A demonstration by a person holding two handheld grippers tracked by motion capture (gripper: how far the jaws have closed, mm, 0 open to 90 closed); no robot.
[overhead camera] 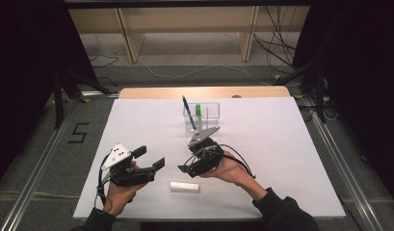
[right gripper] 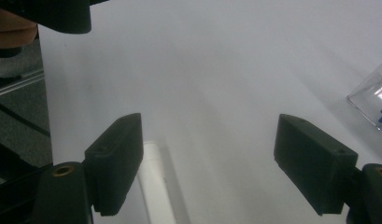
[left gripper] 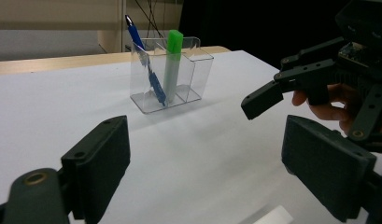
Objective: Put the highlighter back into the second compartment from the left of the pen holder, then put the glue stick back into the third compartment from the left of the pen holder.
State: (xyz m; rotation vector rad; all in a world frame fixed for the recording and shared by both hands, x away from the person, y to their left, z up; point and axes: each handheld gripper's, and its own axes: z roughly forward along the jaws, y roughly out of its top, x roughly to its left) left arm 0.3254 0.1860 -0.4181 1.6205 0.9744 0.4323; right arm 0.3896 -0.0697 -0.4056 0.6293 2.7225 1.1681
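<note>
A clear plastic holder [overhead camera: 201, 117] stands at the table's far middle, with a blue pen [overhead camera: 188, 110] and a green marker [overhead camera: 198, 111] upright in it. The left gripper view shows the holder [left gripper: 188, 74], the pen [left gripper: 144, 58] and the marker [left gripper: 172, 60] straight ahead. A small white block [overhead camera: 185, 186] lies flat near the front edge. My left gripper [overhead camera: 150, 158] hovers open and empty to the block's left. My right gripper [overhead camera: 187, 161] is open just above the block, and the block [right gripper: 156, 186] runs past its left jaw. Nothing is held between its jaws [right gripper: 207, 163].
The white table top [overhead camera: 262, 144] has bare room to the right and at the back left. Beyond its far edge run a wooden strip [overhead camera: 151, 92] and loose floor cables [overhead camera: 276, 48]. The other hand's gripper [left gripper: 291, 84] hangs close on the right of the left gripper view.
</note>
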